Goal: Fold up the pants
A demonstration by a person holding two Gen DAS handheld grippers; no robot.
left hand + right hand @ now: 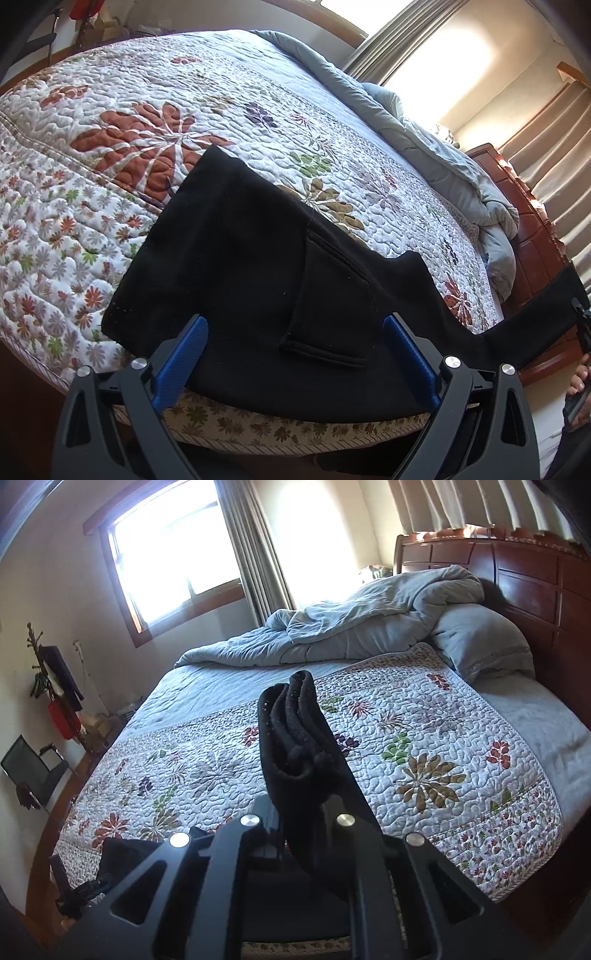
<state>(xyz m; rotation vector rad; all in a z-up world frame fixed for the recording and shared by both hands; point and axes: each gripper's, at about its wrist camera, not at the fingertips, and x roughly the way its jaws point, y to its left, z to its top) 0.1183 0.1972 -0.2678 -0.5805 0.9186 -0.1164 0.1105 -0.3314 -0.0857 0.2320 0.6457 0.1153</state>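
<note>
Black pants (258, 266) lie on the floral quilt (110, 221) at the bed's near edge, waist and a back pocket toward me, the legs stretching off to the right and lifted. My left gripper (295, 354) is open, its blue pads (184, 354) spread either side of the waist part, just above the fabric. My right gripper (306, 805) is shut on the bunched leg ends of the pants (295, 731) and holds them up above the quilt (424, 738). It also shows at the right edge of the left wrist view (581, 314).
A rumpled grey duvet (351, 627) and a pillow (480, 642) lie at the head of the bed against a dark wooden headboard (535, 572). A window with curtains (166, 554) is beyond. A chair (29, 771) and a coat stand (55, 686) stand at the left wall.
</note>
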